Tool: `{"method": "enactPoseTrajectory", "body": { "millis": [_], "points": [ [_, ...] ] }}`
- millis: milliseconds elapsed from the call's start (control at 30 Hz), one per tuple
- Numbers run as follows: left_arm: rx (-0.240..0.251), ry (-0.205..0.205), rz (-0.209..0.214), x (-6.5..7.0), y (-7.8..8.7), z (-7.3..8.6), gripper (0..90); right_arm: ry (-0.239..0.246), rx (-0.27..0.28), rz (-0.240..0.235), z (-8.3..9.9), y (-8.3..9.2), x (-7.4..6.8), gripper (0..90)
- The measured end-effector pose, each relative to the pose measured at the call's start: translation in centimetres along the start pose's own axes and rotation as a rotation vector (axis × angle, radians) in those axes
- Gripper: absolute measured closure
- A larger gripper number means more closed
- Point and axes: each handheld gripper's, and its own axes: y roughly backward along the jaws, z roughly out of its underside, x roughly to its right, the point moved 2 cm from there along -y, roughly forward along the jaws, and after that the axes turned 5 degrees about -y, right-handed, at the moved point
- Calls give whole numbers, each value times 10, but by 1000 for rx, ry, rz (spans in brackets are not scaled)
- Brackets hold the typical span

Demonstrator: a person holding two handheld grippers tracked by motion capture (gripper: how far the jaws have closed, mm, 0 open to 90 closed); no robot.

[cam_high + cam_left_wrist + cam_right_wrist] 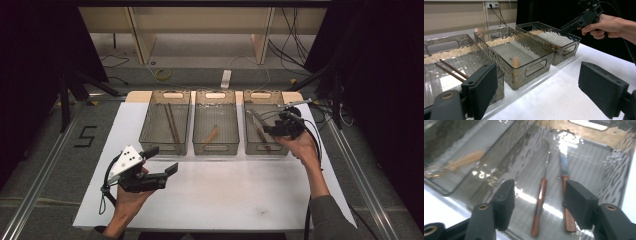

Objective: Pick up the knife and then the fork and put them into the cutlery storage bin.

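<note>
Right tongs (pixel 537 195) | agape over bin (pixel 621 170) (two utensils (pixel 537 205) below)

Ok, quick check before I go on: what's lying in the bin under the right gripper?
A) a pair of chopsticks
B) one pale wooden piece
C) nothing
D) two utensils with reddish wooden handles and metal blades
D: the right gripper view looks down between open jaws of the right gripper into the right bin, where two wooden-handled utensils lie side by side on the floor, free of the pads.
</note>
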Motion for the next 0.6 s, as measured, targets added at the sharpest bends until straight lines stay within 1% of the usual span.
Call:
{"method": "enactPoseTrajectory", "body": {
  "millis": [67, 100, 167, 333, 400, 567, 600],
  "points": [
    [-1, 0, 2, 1, 0, 0, 153, 6, -1, -11, 1, 2, -4, 378],
    [-1, -1, 2, 1, 0, 0, 153, 11, 1, -25, 2, 4, -6, 364],
    [-4, -4, 5, 1, 0, 0, 153, 30, 18, -44, 2, 9, -11, 353],
    [-15, -6, 14, 1, -2, 0, 153, 30, 70, -101, 3, 23, -23, 327],
    [-17, -5, 19, 1, -2, 0, 153, 40, 90, -116, 4, 28, -29, 317],
    [-25, -6, 28, 2, -3, 1, 153, 49, 137, -162, 14, 39, -44, 310],
    [-29, -7, 32, 2, -3, 1, 153, 43, 147, -168, 16, 40, -47, 311]
  ]
}}
